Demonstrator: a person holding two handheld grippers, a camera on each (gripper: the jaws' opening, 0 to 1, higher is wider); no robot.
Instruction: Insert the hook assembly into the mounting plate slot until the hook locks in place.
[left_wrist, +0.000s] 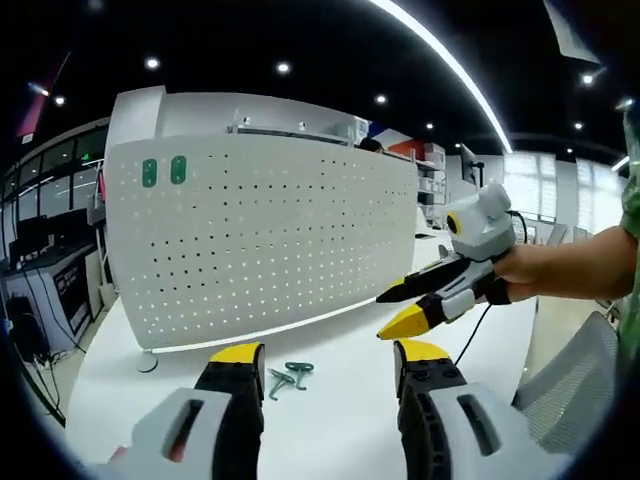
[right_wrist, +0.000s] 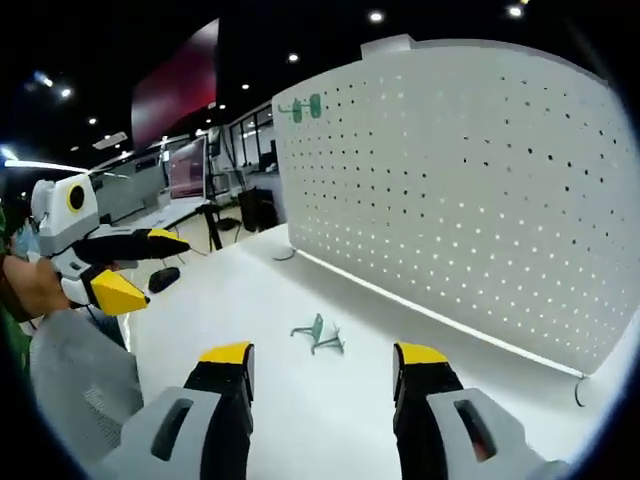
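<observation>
A white perforated mounting plate (left_wrist: 270, 240) stands upright on the white table (left_wrist: 330, 430); in the right gripper view this plate (right_wrist: 470, 190) rises at the right. Two green hooks (left_wrist: 164, 171) sit in its upper corner, also seen as green hooks (right_wrist: 305, 108). A loose green hook assembly (left_wrist: 285, 376) lies on the table just ahead of my left gripper (left_wrist: 328, 352), which is open and empty. My right gripper (right_wrist: 324, 353) is open too, with the hook assembly (right_wrist: 320, 336) lying just beyond its jaws. The right gripper (left_wrist: 383, 315) hovers at the right, hand-held; the left gripper (right_wrist: 165, 268) hovers at the left.
A grey mesh chair back (left_wrist: 570, 390) stands by the table's edge, also seen as a chair back (right_wrist: 75, 370). A cable (left_wrist: 148, 360) curls at the plate's foot. A dark small object (right_wrist: 163, 278) lies on the table. Desks with monitors (left_wrist: 45, 270) stand behind.
</observation>
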